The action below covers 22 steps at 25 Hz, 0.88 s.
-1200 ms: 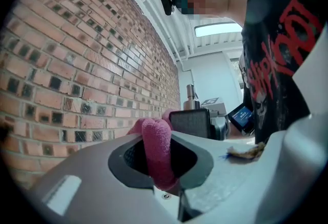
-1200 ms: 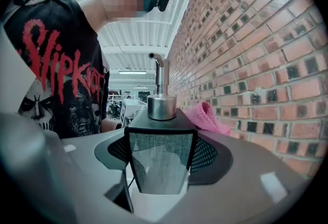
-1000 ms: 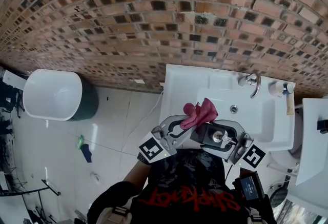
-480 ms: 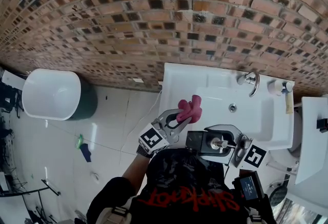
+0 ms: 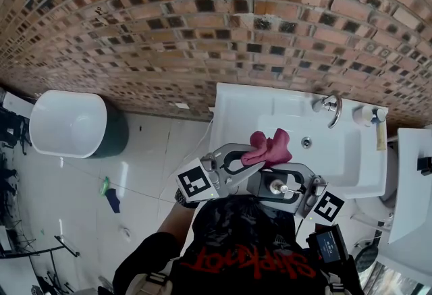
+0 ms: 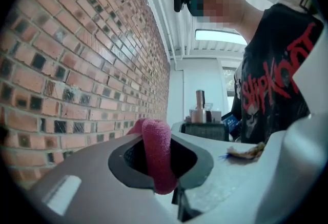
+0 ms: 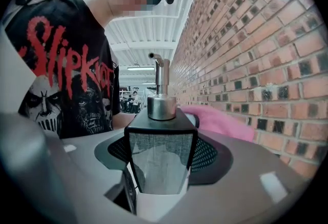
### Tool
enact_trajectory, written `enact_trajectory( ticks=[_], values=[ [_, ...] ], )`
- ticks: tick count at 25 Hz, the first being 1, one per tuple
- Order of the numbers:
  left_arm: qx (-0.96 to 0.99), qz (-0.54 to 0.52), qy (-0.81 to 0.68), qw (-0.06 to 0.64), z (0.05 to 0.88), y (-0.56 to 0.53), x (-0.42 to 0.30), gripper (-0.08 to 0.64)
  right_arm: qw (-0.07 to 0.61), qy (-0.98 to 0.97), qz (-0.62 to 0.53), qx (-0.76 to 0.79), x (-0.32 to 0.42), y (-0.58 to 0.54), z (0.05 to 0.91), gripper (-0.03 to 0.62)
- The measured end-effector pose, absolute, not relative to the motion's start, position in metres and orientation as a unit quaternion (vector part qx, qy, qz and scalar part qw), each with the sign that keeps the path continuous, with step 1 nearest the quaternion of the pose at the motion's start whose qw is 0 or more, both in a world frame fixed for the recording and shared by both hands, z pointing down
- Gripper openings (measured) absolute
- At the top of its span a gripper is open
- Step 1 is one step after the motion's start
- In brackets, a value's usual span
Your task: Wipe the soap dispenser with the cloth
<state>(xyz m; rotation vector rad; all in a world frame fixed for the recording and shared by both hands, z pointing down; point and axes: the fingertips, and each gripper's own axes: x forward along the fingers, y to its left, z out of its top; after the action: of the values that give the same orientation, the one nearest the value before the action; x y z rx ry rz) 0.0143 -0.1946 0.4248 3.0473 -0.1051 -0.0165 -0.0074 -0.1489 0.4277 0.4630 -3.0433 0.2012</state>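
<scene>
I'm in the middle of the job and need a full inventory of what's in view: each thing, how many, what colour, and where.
soap dispenser: one, black with a silver pump, between the right tool's jaws
cloth: one, pink, pinched in the left tool, over the sink
sink: one, white, against the brick wall
tap: one, chrome, on the sink's back rim
small container: one, white, right of the tap
brick wall: one, red-brown, behind the sink
tub: one, white over dark green, on the floor left of the sink
floor: one, white tiles, left of the sink
left tool: one, grey, shut on the cloth
right tool: one, grey, shut on the soap dispenser
T-shirt: one, black with red print, on the person
</scene>
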Motion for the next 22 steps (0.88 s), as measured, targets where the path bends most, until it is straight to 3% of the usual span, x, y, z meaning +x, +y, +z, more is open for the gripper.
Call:
enact_trajectory(
  ticks=[11,14,17,22],
  values=[
    [0.994,0.033,-0.014,0.101,0.492,-0.183,0.01,0.051,0.033,-0.982,0.059,0.175,0.017,-0.158,0.426,0.304],
    [0.992,0.03,-0.05,0.116,0.499,-0.193,0.006,0.051,0.004,-0.981,0.064,0.185,0.022,-0.165,0.417,0.304],
    [0.989,0.037,-0.118,0.08,0.493,-0.208,-0.001,0.051,-0.028,-0.977,0.054,0.205,0.032,-0.176,0.407,0.304],
    [0.99,-0.016,-0.138,0.002,0.42,-0.203,-0.001,0.051,0.085,-0.962,0.036,0.258,0.028,-0.195,0.452,0.304]
  ],
)
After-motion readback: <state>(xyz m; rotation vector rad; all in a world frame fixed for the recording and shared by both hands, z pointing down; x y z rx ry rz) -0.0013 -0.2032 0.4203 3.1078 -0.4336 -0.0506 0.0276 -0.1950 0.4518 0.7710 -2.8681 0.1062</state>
